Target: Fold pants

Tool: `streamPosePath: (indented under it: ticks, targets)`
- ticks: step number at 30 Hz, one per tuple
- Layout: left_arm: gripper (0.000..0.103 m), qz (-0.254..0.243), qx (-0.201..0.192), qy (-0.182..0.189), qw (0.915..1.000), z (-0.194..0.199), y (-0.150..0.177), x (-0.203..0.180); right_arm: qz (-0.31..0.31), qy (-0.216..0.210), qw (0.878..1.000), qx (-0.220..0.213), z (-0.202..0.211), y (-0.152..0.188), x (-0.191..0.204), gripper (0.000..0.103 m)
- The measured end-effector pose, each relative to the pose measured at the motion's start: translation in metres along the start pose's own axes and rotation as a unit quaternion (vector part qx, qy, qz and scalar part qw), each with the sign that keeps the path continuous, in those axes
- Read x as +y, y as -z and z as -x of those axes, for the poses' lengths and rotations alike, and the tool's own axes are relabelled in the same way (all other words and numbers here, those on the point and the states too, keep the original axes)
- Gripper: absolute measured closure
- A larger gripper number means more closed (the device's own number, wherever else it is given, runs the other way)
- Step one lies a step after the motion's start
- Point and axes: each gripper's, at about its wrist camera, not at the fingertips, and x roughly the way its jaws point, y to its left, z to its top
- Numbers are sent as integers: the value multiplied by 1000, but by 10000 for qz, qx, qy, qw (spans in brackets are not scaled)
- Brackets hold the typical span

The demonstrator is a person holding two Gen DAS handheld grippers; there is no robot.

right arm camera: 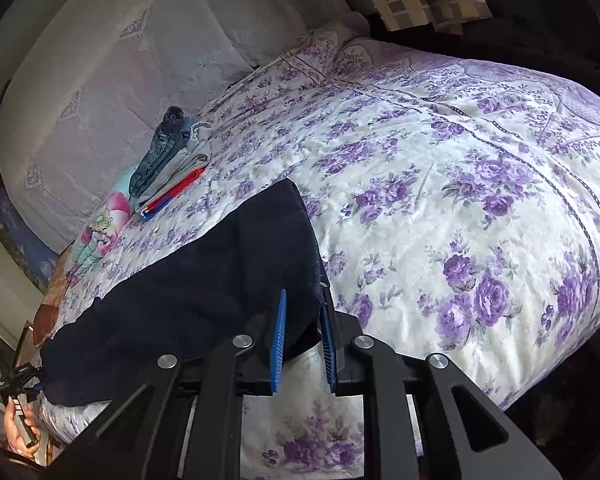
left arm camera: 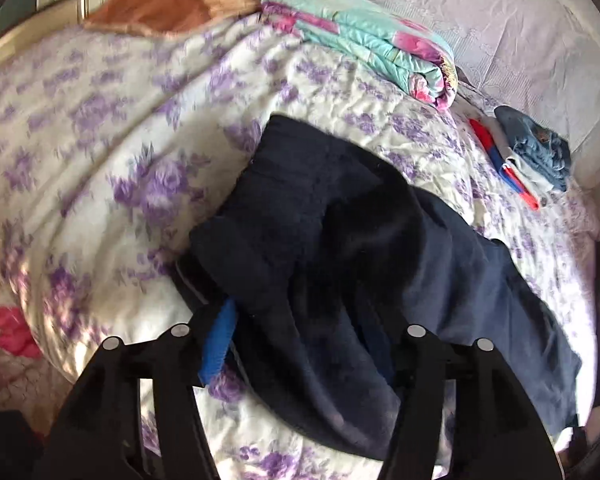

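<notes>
Pants [right arm camera: 204, 280] | navy, spanning between grippers across floral bedspread [right arm camera: 440, 208] | right gripper [right arm camera: 303, 340] clamps one end | left gripper [left arm camera: 300, 320] grips other end

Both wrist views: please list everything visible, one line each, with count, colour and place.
pants: one, dark navy, spread on the near part of the bed
bedspread: one, white with purple flowers, covering the bed
folded quilt: one, turquoise and pink, far side by the wall
folded clothes stack: one, denim on top, grey and red-blue beneath, beside the quilt
orange-brown cloth: one, far corner of the bed
right gripper: black, blue jaws around the pants' edge, gap visible
left gripper: black, pants draped across its jaws
</notes>
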Motion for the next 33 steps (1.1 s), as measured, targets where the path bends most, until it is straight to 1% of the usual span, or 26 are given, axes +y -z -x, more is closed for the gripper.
streamPosePath:
  ticks: [1,2,3,4,6,8,10,12,14,16,17,18,19,20,21,22,23,24,25,26,27,29,30,31,32,33]
  targets:
    - [86,35,-136,-28,9999,3,-2,2,33,10,10000,7,0,0,1,86]
    - [88,266,-207,250,9991,7,-6,13,80,9,10000,-6,2,-1,2,87]
    - [88,524,-257,443,9973,12,-9,24,116,4,9999,-37,5,-2,3,88]
    - [88,583,-317,505,9965,16,-11,30,160,1,9998,-98,9,-3,4,88]
    - [88,476,-440,386,9971,20,-11,32,223,-40,9995,-208,17,-5,8,88]
    - [88,520,-324,294,9977,9,-9,38,287,-81,9993,-204,19,-6,10,88]
    - [88,427,-234,146,9987,-5,-3,39,267,-70,9996,-58,12,-3,8,88]
    - [87,193,-376,-44,9991,-3,0,33,191,-21,9998,110,4,2,3,87]
    - [86,181,-404,-50,9990,-4,0,35,219,31,9996,163,0,5,1,88]
    - [85,381,-306,139,9987,-9,-5,45,384,65,9991,180,-4,6,3,89]
    - [85,395,-277,152,9987,-10,-7,45,397,54,9990,178,-4,5,3,89]
    - [85,318,-297,77,9990,-9,-6,42,376,37,9991,172,-3,5,3,89]
    - [84,90,-346,-104,9993,-5,-3,33,347,0,9993,134,0,5,2,87]
    - [81,-88,-359,-197,9991,-1,1,26,274,-7,9996,78,5,5,1,80]
    - [78,-171,-335,-215,9991,3,4,23,115,-28,9999,-35,12,6,-2,46]
    - [67,-237,-244,-234,9991,12,10,20,-66,-22,9999,-137,20,7,-5,30]
    - [59,-241,-215,-236,9992,21,14,20,-209,-7,9994,-270,28,9,-6,24]
    - [58,-230,-252,-213,9992,36,19,20,-286,-64,9990,-328,33,12,-6,24]
    - [58,-222,-304,-184,9991,48,22,19,-274,-133,9993,-207,31,13,-4,24]
    - [58,-238,-449,-103,9987,69,26,14,-262,-162,9995,-34,26,16,-1,29]
    - [56,-308,-597,-16,9977,82,30,7,-228,-180,9996,68,21,19,1,40]
    - [43,-776,-860,243,9930,102,40,-26,-172,-243,9992,275,4,24,6,58]
    - [39,-1034,-887,459,9896,102,46,-47,-242,-282,9988,329,-5,25,5,58]
    - [32,-1299,-853,706,9853,98,54,-70,-337,-337,9985,267,-7,25,3,58]
    - [29,-1567,-785,860,9808,87,61,-93,-474,-395,9978,240,-9,24,0,60]
    - [29,-1772,-674,925,9775,70,69,-114,-680,-468,9963,236,-9,23,-3,64]
